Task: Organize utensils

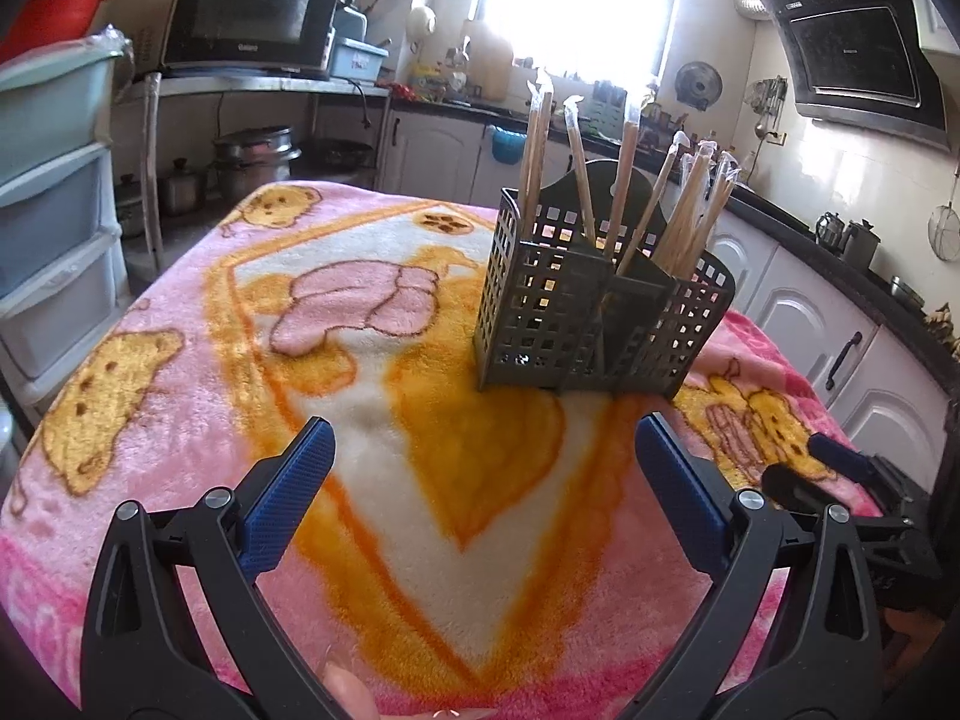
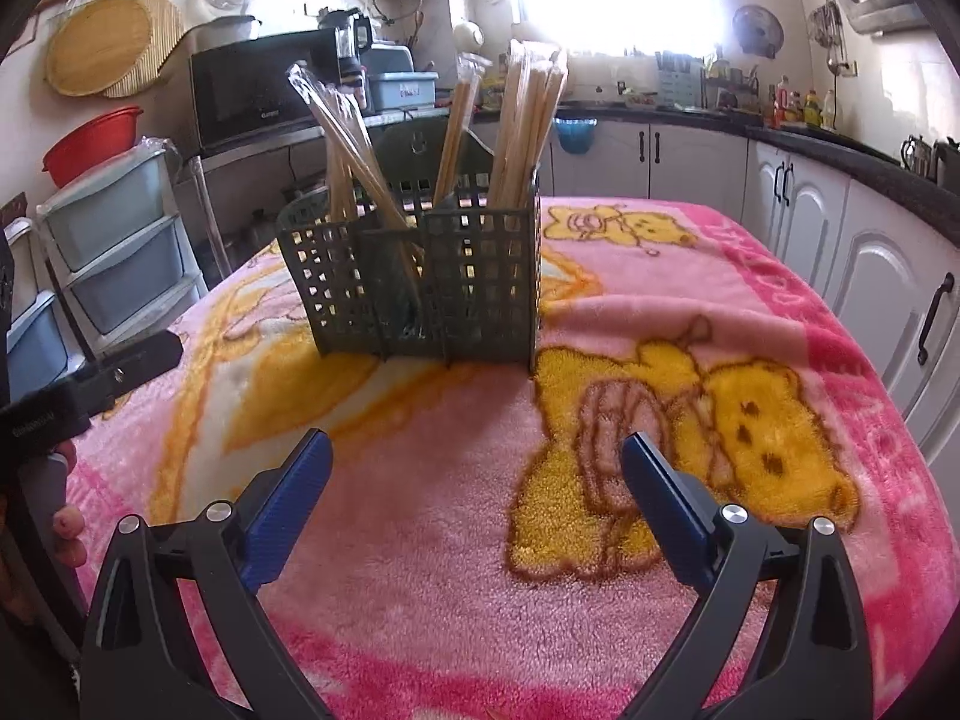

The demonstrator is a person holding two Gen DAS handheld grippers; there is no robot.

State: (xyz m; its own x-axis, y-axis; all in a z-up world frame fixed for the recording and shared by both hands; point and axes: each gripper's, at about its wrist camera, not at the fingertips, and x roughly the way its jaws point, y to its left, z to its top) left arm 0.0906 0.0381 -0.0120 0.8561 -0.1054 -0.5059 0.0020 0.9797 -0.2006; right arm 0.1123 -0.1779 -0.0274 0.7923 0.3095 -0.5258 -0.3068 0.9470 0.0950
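Observation:
A dark green slotted utensil holder stands upright on a pink and orange bear-print blanket. Several wrapped chopstick pairs stand in its compartments, leaning outward. My left gripper is open over bare blanket, well short of the holder, nothing between its blue pads. My right gripper is open too, with only blanket between its fingers. The right gripper's tip shows at the right edge of the left wrist view. The left gripper's tip shows at the left edge of the right wrist view.
A stack of plastic drawers stands left of the table, with a microwave behind. White cabinets under a dark counter run along the right. A range hood hangs on the right wall.

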